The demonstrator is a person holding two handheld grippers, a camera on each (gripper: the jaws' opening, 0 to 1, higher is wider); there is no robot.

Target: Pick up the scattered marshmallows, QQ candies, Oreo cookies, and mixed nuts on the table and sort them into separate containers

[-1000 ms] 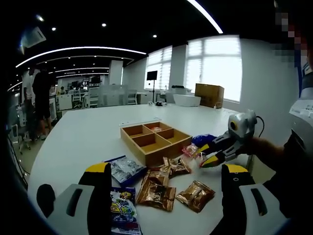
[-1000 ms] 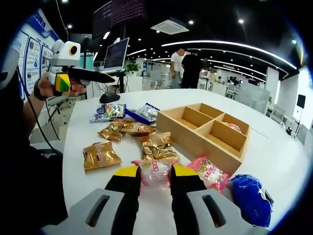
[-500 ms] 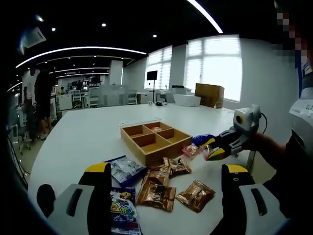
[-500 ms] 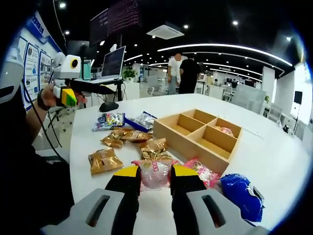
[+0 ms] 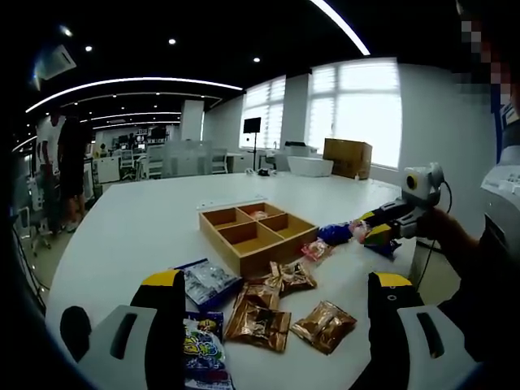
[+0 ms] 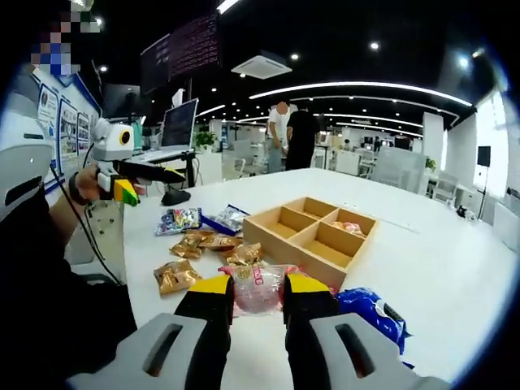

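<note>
My right gripper (image 6: 253, 284) is shut on a clear pink packet (image 6: 257, 291), held above the white table (image 6: 422, 260). In the left gripper view, the right gripper (image 5: 372, 235) hovers past the table's right side with that pink packet (image 5: 357, 231) in its tips. My left gripper (image 5: 278, 279) stands wide open and holds nothing, above gold packets (image 5: 258, 323). A wooden four-compartment tray (image 5: 256, 231) (image 6: 313, 236) holds a pink packet (image 6: 349, 229) in one far compartment. A blue packet (image 6: 370, 313) lies by the tray, and another pink packet (image 5: 315, 250) lies beside it.
Gold packets (image 6: 175, 276), a colourful candy pack (image 5: 199, 345) (image 6: 179, 219) and a clear blue-edged pack (image 5: 207, 280) lie near the table's front. The left gripper (image 6: 122, 183) is held off the table edge by a hand. People (image 6: 292, 134) stand at the back.
The right gripper has lifted the pink packet off the table, rising up and away from the gold packets. The left gripper has stayed open in place.
</note>
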